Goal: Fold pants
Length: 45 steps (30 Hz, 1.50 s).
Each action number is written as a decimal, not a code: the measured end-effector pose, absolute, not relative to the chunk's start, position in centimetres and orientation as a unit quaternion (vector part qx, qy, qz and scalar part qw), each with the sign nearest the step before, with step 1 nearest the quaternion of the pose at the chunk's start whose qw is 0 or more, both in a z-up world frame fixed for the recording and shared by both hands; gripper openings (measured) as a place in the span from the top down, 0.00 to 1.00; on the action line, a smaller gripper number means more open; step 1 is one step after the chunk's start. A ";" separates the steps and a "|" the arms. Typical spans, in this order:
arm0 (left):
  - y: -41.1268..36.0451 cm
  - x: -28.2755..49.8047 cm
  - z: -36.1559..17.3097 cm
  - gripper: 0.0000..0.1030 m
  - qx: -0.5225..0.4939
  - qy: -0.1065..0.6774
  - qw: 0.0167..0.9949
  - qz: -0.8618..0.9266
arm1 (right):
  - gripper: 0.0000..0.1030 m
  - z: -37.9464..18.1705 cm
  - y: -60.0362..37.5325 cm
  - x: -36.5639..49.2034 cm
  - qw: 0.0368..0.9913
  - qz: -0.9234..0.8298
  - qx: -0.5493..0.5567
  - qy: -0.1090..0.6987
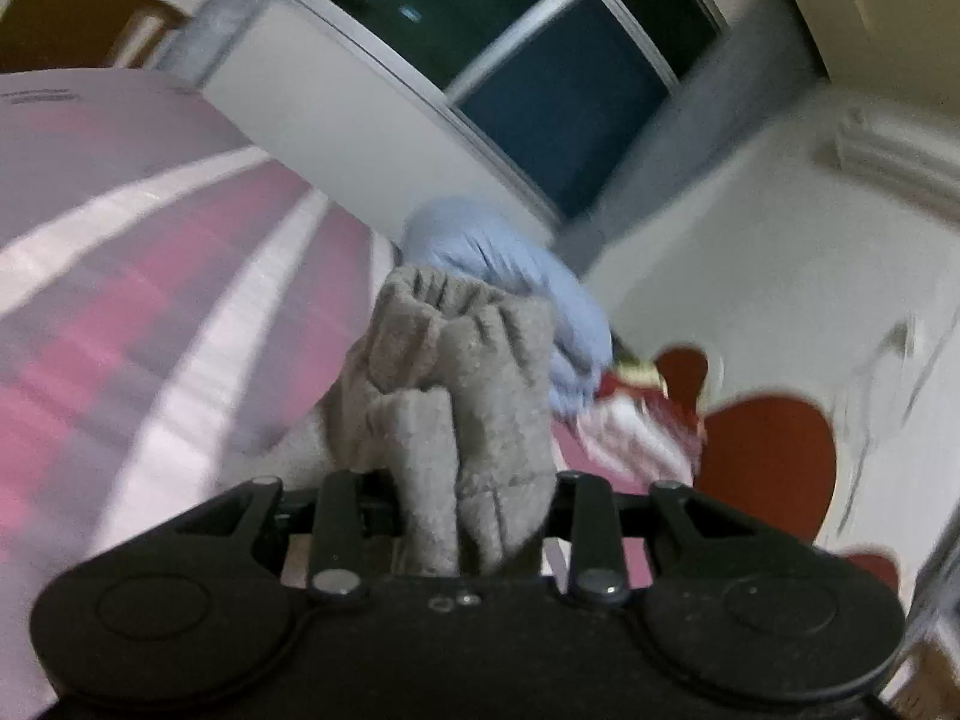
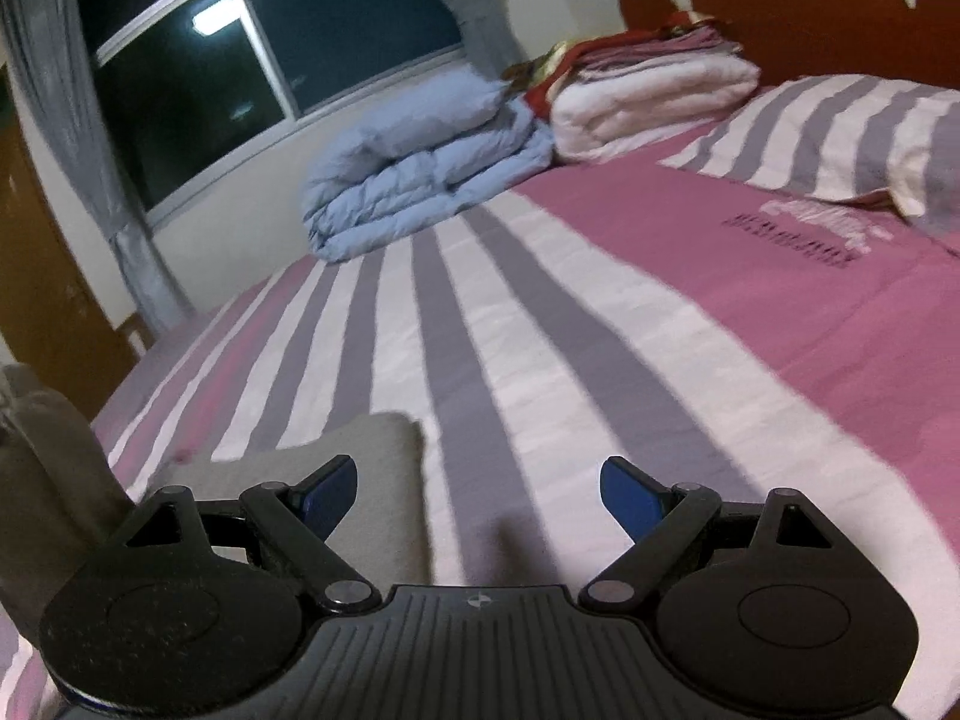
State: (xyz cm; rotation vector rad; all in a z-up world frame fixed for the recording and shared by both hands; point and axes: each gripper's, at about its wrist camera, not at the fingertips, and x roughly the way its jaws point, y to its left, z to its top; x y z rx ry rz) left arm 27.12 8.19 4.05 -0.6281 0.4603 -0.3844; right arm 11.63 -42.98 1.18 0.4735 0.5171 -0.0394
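Pants (image 1: 462,372): gray, bunched, clenched in your left gripper (image 1: 468,516), lifted above the bed (image 2: 540,330). Right gripper (image 2: 480,498): fingers spread, empty; a pants corner (image 2: 372,480) lay flat at its left finger, nearest.

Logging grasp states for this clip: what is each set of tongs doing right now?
Left tongs: closed on the bunched grey pants.
Right tongs: open, holding nothing, above the striped bed.
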 end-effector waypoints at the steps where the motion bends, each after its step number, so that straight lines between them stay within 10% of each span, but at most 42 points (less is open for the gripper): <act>1: 6.5 27.3 4.1 0.79 -0.290 0.229 0.909 -0.193 | 0.15 1.5 -43.8 11.3 0.939 -0.024 0.236 0.248; 33: -13.1 26.1 -4.6 0.77 -0.082 0.320 0.907 -0.262 | 0.15 -1.1 -50.9 7.7 0.923 -0.058 0.279 0.259; 36: -13.5 25.4 -4.8 0.70 -0.081 0.314 0.910 -0.258 | 0.15 -1.0 -50.7 7.7 0.923 -0.058 0.278 0.261; 39: -13.4 25.1 -4.9 0.27 -0.118 0.315 0.900 -0.278 | 0.15 -0.7 -50.4 7.5 0.923 -0.057 0.276 0.260; 45: -13.6 23.6 -4.5 0.28 -0.132 0.307 0.898 -0.287 | 0.15 0.3 -50.1 7.0 0.926 -0.054 0.272 0.256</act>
